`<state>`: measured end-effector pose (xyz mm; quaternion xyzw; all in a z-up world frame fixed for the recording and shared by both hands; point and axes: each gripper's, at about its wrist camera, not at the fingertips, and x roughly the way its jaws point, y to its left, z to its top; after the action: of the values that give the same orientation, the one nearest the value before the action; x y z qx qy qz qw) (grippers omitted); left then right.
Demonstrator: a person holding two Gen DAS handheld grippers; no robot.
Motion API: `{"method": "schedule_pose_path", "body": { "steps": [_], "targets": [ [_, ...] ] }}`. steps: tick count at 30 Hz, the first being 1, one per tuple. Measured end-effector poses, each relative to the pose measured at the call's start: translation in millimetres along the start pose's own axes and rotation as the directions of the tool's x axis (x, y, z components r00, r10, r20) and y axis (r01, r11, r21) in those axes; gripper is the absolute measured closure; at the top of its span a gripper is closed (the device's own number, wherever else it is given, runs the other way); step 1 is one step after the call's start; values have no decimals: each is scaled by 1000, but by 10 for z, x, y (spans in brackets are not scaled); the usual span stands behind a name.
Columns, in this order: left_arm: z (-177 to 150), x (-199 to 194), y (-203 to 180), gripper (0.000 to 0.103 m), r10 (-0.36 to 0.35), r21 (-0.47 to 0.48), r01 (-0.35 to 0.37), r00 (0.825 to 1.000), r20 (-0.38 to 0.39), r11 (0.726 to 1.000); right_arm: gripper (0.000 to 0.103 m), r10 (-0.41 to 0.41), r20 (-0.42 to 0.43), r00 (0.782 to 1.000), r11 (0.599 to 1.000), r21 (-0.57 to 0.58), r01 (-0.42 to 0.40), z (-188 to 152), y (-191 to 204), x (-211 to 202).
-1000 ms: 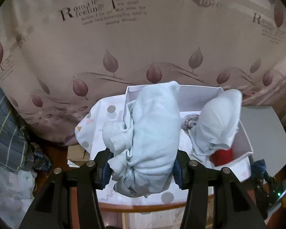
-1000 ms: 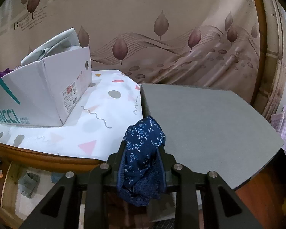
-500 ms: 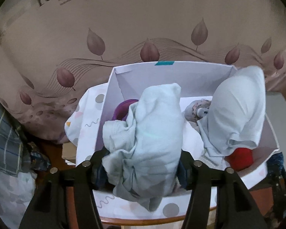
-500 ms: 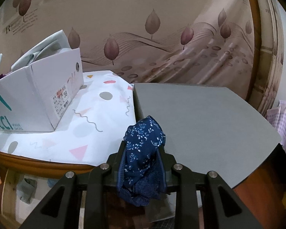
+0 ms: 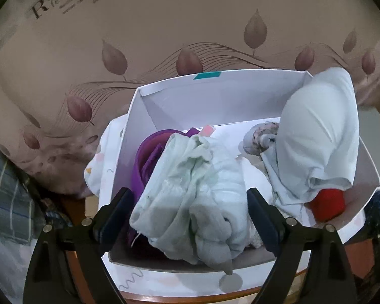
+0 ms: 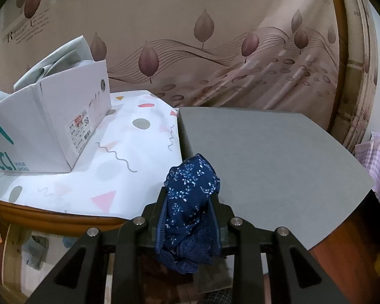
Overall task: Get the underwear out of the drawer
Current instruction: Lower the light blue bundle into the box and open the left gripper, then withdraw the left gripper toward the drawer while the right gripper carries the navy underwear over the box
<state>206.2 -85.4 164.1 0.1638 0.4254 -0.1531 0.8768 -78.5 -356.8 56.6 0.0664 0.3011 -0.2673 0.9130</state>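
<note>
A white cardboard box [image 5: 215,93] serves as the drawer and holds several garments. My left gripper [image 5: 190,202] is open over the box's near side, with a pale mint bundle of underwear [image 5: 197,197] lying between its spread fingers, partly over the box's near rim. A purple garment [image 5: 149,159], a light blue garment [image 5: 319,136], a patterned grey piece [image 5: 258,136] and a red piece [image 5: 329,202] lie in the box. My right gripper [image 6: 190,202] is shut on navy floral underwear [image 6: 192,190], held above the front edge of a grey mat [image 6: 266,147].
The box [image 6: 45,126] stands on a white cloth with coloured shapes [image 6: 129,157] over a round wooden table [image 6: 38,217]. A leaf-patterned curtain [image 6: 215,38] hangs behind. A plaid cloth [image 5: 7,190] is at the left. A pink checked cloth [image 6: 377,157] is at the right.
My left gripper has moved forward and down over the box and opened, and the mint bundle has slumped between the fingers. The right gripper has kept its hold on the navy underwear and barely shifted.
</note>
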Motion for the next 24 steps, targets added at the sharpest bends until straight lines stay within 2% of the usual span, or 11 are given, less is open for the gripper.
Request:
{"method": "schedule_pose_path", "body": {
  "steps": [6, 8, 13, 18, 24],
  "targets": [
    [72, -48, 122, 13, -58, -82, 58, 998, 7, 995, 74, 3, 2, 1000, 1000, -3, -3, -1, 8, 3],
    [91, -106, 126, 13, -72, -87, 74, 997, 25, 994, 74, 6, 2, 1000, 1000, -5, -6, -2, 13, -7],
    [117, -313, 112, 13, -52, -90, 60, 995, 84, 994, 74, 11, 6, 1000, 1000, -6, -11, -1, 20, -24],
    [11, -591, 164, 13, -101, -125, 118, 986, 134, 985, 74, 13, 3, 1000, 1000, -17, -13, -1, 24, -23],
    [-354, -945, 273, 13, -28, -188, 63, 982, 184, 980, 74, 6, 7, 1000, 1000, -28, -6, 3, 47, -30]
  ]
}}
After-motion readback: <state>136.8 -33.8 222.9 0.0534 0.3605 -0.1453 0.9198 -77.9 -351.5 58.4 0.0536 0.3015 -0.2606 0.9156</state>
